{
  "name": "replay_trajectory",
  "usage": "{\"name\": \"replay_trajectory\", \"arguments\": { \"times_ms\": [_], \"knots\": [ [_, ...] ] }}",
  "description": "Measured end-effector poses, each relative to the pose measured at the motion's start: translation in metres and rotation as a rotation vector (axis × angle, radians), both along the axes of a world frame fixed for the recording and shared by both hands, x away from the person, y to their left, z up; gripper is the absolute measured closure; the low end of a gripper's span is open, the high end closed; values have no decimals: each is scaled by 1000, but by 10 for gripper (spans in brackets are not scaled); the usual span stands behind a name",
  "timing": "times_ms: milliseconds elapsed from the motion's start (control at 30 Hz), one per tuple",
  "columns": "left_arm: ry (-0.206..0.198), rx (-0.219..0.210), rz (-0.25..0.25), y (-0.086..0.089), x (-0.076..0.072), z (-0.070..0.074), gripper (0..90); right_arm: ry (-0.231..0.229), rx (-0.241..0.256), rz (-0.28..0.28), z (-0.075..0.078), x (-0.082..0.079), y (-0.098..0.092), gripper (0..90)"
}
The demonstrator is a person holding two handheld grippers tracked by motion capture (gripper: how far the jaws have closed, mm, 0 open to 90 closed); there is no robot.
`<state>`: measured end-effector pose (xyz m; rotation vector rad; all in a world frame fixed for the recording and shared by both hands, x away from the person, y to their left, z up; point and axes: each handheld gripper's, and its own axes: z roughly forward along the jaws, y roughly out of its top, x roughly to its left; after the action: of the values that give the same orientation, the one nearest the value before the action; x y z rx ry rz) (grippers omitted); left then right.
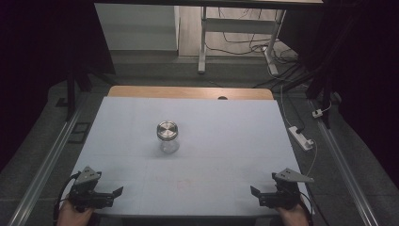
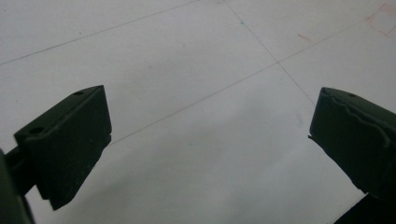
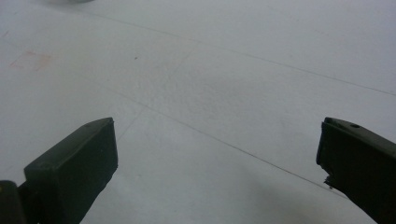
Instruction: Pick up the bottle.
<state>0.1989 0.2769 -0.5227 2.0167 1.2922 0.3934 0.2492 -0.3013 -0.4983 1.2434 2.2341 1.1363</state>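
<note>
A: Where do the tools stand from the jar (image 1: 168, 136)?

B: The left gripper (image 1: 106, 195) is near-left of it, the right gripper (image 1: 262, 196) near-right, both spread and holding nothing. The jar stands upright on the white table (image 1: 226, 141), equally far from both.

A: Anything unclear?

B: What is inside the glass.

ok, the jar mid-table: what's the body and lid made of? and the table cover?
Jar: the body looks like clear glass, possibly plastic; the sheet shows through it. Lid: seems brushed metal, silvery with a ringed sheen. Table cover: matte pale sheet, paper or vinyl, with faint lines or creases.
</note>
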Motion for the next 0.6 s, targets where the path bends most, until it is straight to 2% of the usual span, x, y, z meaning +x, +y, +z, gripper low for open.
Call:
{"name": "replay_trajectory", "arguments": {
  "times_ms": [167, 367, 600],
  "knots": [
    [7, 7, -8, -1, 1, -1, 1, 10, -9, 31, -1, 0, 4, 0],
    [14, 2, -24, -1, 2, -1, 3, 28, -4, 40, -1, 2, 4, 0],
    [31, -25, -32, 1, 3, -1, 0, 36, -5, 53, -2, 2, 5, 0]
  ]
}}
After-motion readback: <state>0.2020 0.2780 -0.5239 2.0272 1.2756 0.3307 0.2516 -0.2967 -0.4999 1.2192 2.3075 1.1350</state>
